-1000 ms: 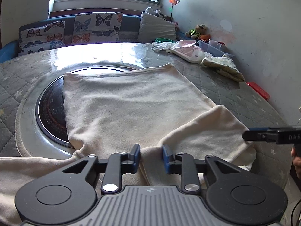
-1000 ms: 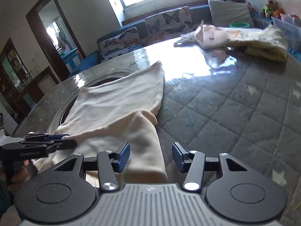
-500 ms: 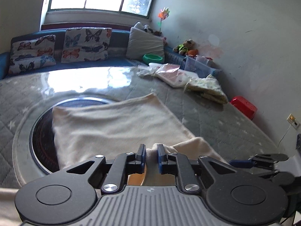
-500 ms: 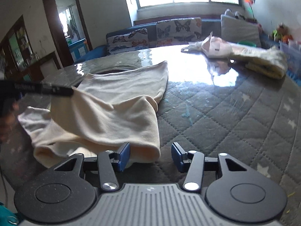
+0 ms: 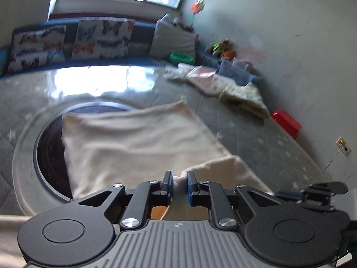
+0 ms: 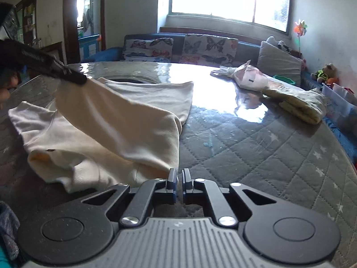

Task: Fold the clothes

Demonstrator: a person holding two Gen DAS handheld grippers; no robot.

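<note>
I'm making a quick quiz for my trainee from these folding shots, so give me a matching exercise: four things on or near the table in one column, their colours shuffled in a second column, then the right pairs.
Things:
1. garment gripped by the left gripper
2. box by the wall
3. bowl near the grey cushion
4. folded cloth at the table's far right

Colours:
A. green
B. pale yellow
C. cream
D. red

Pairs: 1-C, 2-D, 3-A, 4-B

right gripper (image 6: 177, 184) jaws now closed, left gripper (image 5: 179, 185) lifting cream garment (image 5: 133, 138)
</note>
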